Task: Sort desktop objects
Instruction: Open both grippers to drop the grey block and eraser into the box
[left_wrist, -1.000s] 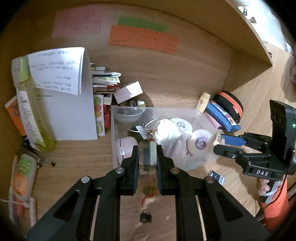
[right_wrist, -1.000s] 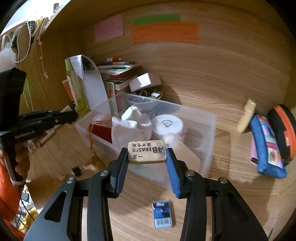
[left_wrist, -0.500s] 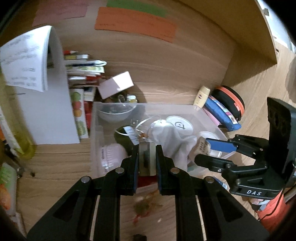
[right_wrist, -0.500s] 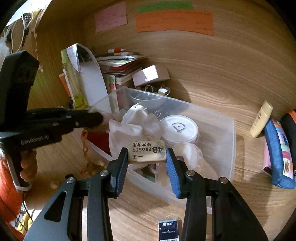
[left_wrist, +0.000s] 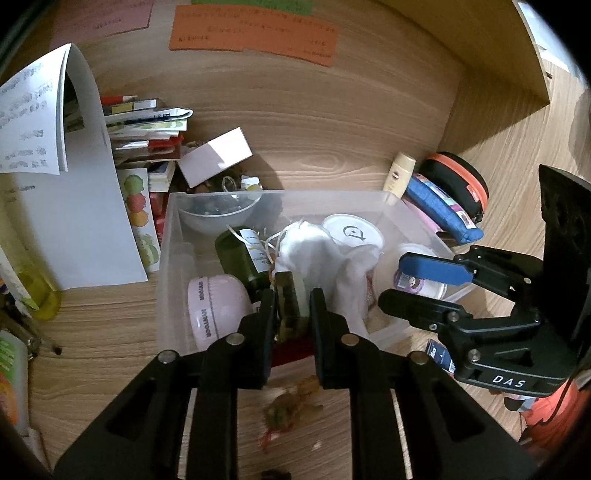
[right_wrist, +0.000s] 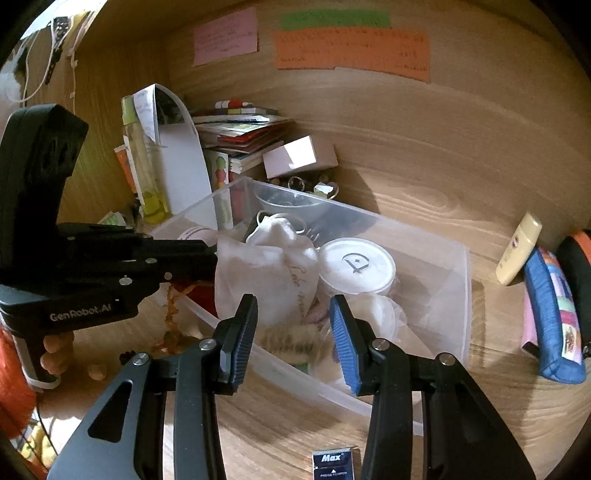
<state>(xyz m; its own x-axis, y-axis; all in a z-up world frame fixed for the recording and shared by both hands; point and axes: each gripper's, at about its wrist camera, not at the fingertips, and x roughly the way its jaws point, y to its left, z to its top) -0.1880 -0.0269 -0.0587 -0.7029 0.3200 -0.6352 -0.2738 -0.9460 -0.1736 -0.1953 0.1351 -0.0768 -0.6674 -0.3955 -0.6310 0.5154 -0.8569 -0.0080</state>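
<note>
Left gripper (left_wrist: 292, 295) is pinched almost shut on a small greenish block (left_wrist: 295, 290), held upright between the black fingers, with a brownish beaded cord (left_wrist: 291, 402) trailing down from it onto the desk (left_wrist: 110, 332). Its tips sit over the near edge of a clear plastic box (left_wrist: 164, 258), just beside a white cloth bag (left_wrist: 317, 251) that lies in the middle of the box. Right gripper (right_wrist: 293, 301) hangs over the box's near wall with its blue and black pads a modest way apart, and nothing is pressed between them. Below that gap, inside the box, shows a tan block (right_wrist: 288, 339), too smeared to read or to tell whether it is lying still. Around the bag, the box also holds a round white tub (left_wrist: 352, 234) with a logo on its lid, a pink jar (left_wrist: 216, 310) in the near left corner, a dark green bottle (left_wrist: 240, 258) lying on its side, and a clear bowl (left_wrist: 218, 218) at the far left. Outside the box, a small blue packet marked Max (right_wrist: 334, 463) lies flat on the desk just in front of the right gripper. A blue pencil case (right_wrist: 550, 314) rests well off to the right against the back wall, next to a cream tube (right_wrist: 519, 254). To the left of the box a curled white sheet (left_wrist: 74, 221) stands up in front of a stack of books (left_wrist: 147, 129).
</note>
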